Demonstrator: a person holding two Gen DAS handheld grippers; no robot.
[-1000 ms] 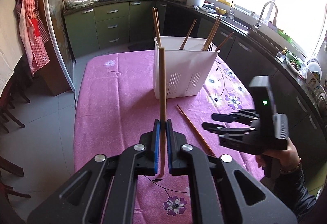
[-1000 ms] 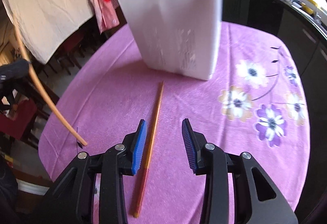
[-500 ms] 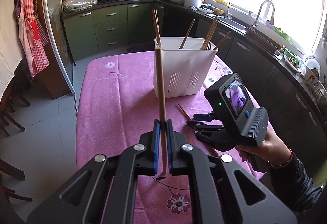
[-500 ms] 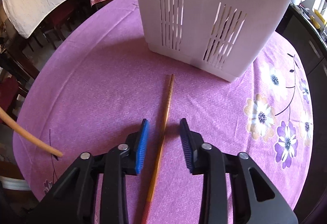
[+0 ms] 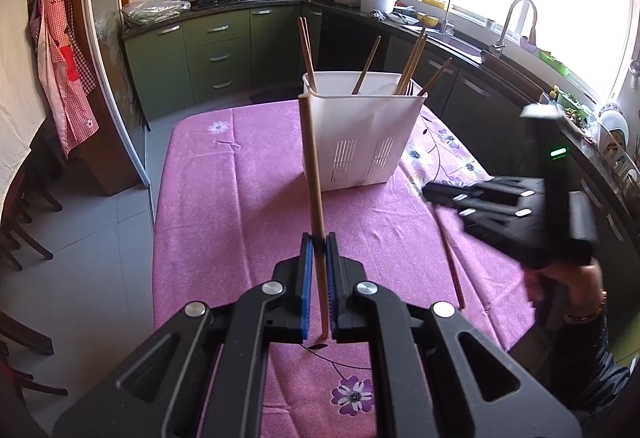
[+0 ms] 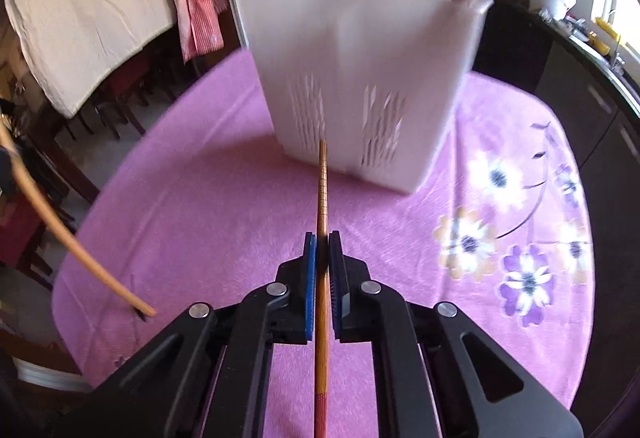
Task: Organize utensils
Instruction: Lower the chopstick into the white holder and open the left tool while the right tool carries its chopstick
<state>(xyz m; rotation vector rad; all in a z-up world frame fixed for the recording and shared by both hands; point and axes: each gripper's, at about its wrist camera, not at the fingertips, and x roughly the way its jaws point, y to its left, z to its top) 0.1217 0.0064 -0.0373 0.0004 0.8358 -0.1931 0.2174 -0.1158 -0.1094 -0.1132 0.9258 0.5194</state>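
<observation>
I am working over the pink floral tablecloth (image 5: 224,206), where the white caddy (image 5: 360,134) is standing upright so chopsticks drop in tip-down. My left gripper (image 5: 315,250) is clamping 1 pale chopstick (image 5: 311,166) vertically, ready for the caddy. My right gripper (image 6: 322,250) has just been closing and is now pinching the darker chopstick (image 6: 321,198), pointing toward the caddy.

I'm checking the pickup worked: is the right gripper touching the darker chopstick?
Touching. The right wrist view shows the right gripper shut on the darker chopstick, both blue pads pressed against its shaft.
</observation>
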